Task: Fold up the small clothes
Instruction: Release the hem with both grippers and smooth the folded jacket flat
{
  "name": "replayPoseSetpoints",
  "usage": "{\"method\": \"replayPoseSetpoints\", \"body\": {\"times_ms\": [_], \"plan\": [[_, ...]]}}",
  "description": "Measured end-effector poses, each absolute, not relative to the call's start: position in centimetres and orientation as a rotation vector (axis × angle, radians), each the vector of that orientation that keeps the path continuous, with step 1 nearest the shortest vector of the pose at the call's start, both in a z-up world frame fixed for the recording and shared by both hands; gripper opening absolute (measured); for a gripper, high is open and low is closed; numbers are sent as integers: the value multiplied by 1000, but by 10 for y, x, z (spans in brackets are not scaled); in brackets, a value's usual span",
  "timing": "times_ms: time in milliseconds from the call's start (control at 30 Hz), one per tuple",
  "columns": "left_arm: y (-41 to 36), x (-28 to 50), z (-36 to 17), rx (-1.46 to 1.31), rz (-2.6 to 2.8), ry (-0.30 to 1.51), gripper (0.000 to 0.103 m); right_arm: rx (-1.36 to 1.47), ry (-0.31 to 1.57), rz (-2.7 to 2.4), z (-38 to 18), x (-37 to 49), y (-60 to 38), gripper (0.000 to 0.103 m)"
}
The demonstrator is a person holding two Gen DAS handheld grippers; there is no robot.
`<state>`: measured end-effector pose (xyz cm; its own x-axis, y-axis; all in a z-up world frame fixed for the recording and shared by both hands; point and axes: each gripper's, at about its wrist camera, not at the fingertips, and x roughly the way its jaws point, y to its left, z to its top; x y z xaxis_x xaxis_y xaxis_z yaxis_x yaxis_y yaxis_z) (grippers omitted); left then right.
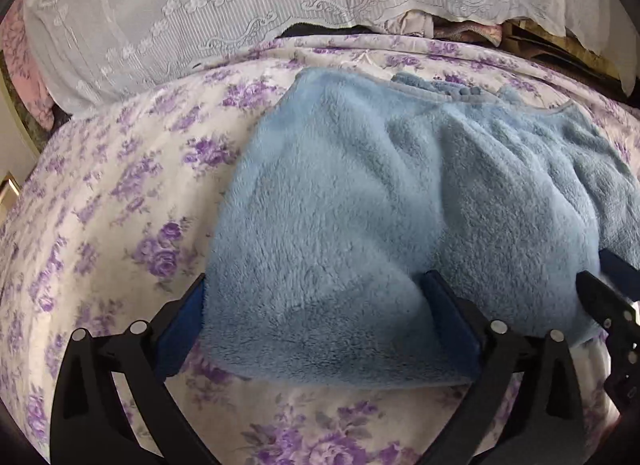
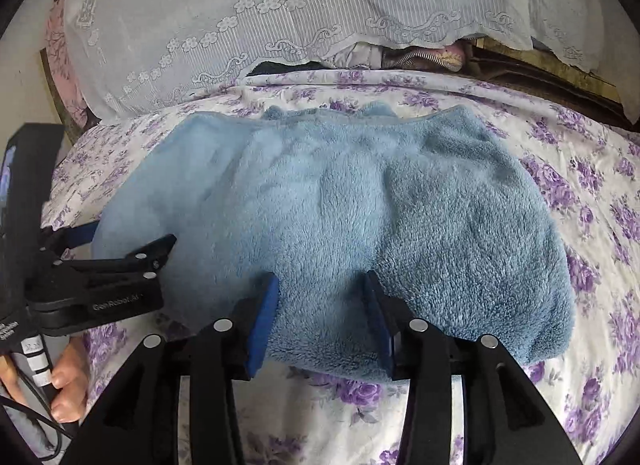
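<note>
A fluffy light-blue garment (image 1: 384, 201) lies folded on the bed with the purple-flowered sheet (image 1: 120, 193). It also shows in the right wrist view (image 2: 380, 201). My left gripper (image 1: 316, 293) is open, its fingers standing wide on either side of the garment's near left part. My right gripper (image 2: 322, 293) is open too, its blue pads (image 2: 264, 321) pressing into the garment's near edge with fleece between them. The left gripper (image 2: 132, 253) shows at the left of the right wrist view, held by a hand. The right gripper's black finger (image 1: 604, 297) shows at the right edge of the left wrist view.
A white lace curtain (image 2: 280, 17) hangs over stacked bedding behind the bed. Folded fabrics (image 2: 420, 55) and a wooden frame (image 2: 540, 77) sit at the back right. The flowered sheet (image 2: 580, 185) lies bare to the garment's right, and to its left in the left wrist view.
</note>
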<state>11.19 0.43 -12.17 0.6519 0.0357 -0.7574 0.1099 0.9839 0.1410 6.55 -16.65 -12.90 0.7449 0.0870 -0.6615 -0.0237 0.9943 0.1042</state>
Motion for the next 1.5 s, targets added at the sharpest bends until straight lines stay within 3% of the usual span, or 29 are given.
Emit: {"method": "replayPoseSetpoints", "body": {"times_ms": [400,600,800,967,1167,1500], "plan": [[28,87,-106,105,-5,798,99,239,549,9,-109,34,-204,44],[38,104,-117,67,10,871,99,351,673,-26,-132,56,-231,44],[45,109,-119,26,-15,900,99,338,653,-31,-130,53,-228,45],[48,98,-100,28,25,794,99,344,552,-40,-112,42,-232,45],[64,129,-122,-28,50,924,99,395,647,-70,-128,59,-251,45],[54,116,-112,58,91,841,99,417,563,-66,-118,45,-253,49]]}}
